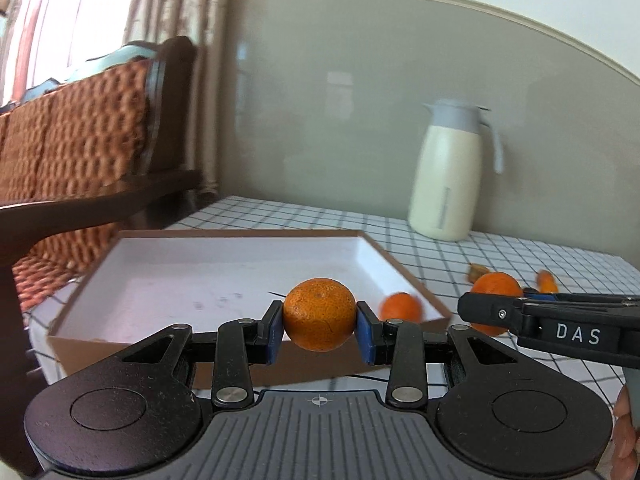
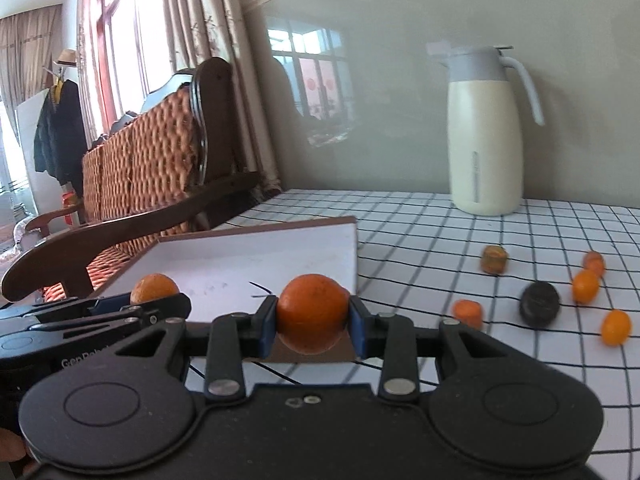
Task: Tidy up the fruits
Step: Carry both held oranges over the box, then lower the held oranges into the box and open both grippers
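Note:
My left gripper (image 1: pixel 319 318) is shut on a mandarin orange (image 1: pixel 319 314) and holds it above the near edge of a white tray with brown sides (image 1: pixel 200 264). A blurred orange fruit (image 1: pixel 401 307) is at the tray's right corner. My right gripper (image 2: pixel 313 316) is shut on another orange (image 2: pixel 313 312), held over the tray's near right corner (image 2: pixel 348 240). In the left wrist view the right gripper (image 1: pixel 532 312) comes in from the right with its orange (image 1: pixel 496 286). In the right wrist view the left gripper (image 2: pixel 132 308) and its orange (image 2: pixel 154 286) show at the left.
Loose on the checked tablecloth (image 2: pixel 440 240) to the right lie small orange fruits (image 2: pixel 585 286), a cut orange piece (image 2: pixel 467 313), a dark round fruit (image 2: pixel 539 309) and a brownish one (image 2: pixel 494 259). A cream thermos jug (image 2: pixel 486 136) stands by the wall. A wicker chair (image 2: pixel 152 168) is at the left.

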Available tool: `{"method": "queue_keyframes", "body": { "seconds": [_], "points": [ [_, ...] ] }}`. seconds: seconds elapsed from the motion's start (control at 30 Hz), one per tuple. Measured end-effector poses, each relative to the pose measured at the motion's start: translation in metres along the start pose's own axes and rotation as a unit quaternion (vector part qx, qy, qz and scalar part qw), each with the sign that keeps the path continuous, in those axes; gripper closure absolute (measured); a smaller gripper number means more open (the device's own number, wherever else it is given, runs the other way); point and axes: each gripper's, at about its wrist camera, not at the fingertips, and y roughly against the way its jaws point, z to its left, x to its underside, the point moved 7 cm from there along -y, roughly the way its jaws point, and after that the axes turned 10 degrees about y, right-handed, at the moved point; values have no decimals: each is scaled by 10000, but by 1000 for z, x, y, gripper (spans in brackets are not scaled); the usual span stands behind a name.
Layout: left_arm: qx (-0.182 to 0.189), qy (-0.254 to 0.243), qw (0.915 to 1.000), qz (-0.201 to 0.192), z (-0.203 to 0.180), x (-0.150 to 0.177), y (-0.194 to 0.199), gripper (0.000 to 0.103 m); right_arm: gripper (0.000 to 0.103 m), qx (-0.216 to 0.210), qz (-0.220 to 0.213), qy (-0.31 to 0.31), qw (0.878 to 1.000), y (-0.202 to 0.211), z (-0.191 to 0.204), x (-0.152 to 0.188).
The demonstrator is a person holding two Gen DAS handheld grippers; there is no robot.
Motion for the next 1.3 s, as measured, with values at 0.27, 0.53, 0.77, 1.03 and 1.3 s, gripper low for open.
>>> {"method": "queue_keyframes", "body": {
  "seconds": [0.27, 0.53, 0.77, 1.03, 1.3],
  "points": [
    [-387, 271, 9987, -179, 35, -9, -1, 65, 75, -54, -71, 7, 10000, -18, 14, -8],
    [-710, 494, 9959, -274, 62, -14, -2, 65, 75, -68, -128, -50, 9999, -30, 20, -14],
    [-937, 606, 9933, -304, 79, -19, -9, 65, 75, -12, -146, -125, 9998, -42, 19, -17],
    [-1156, 730, 9904, -222, 94, -24, -24, 65, 75, 129, -77, -187, 9997, -63, 14, -19],
    [-1257, 784, 9888, -158, 102, -28, -37, 65, 75, 194, -23, -110, 9997, -80, 18, -21]
  ]
}}
